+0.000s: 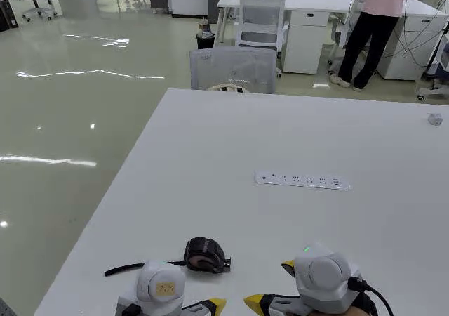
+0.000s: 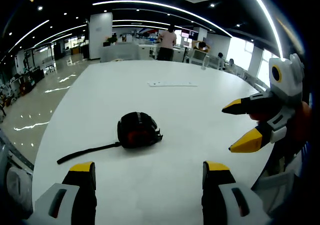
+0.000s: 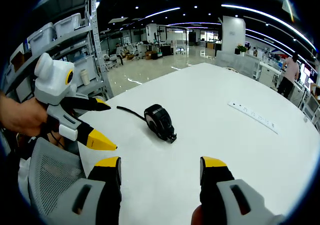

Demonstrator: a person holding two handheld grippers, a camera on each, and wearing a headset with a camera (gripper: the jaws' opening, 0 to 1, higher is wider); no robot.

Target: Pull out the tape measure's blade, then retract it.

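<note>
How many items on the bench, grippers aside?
3: tape measure at the near edge, power strip mid-table, small grey object far right. More may lie outside the frame.

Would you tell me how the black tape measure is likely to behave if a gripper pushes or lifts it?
The tape measure looks compact and rigid, so probably stiff and heavy for its size. On the smooth white table it may slide or pivot when pushed. Its thin strap looks floppy and would likely trail.
</note>
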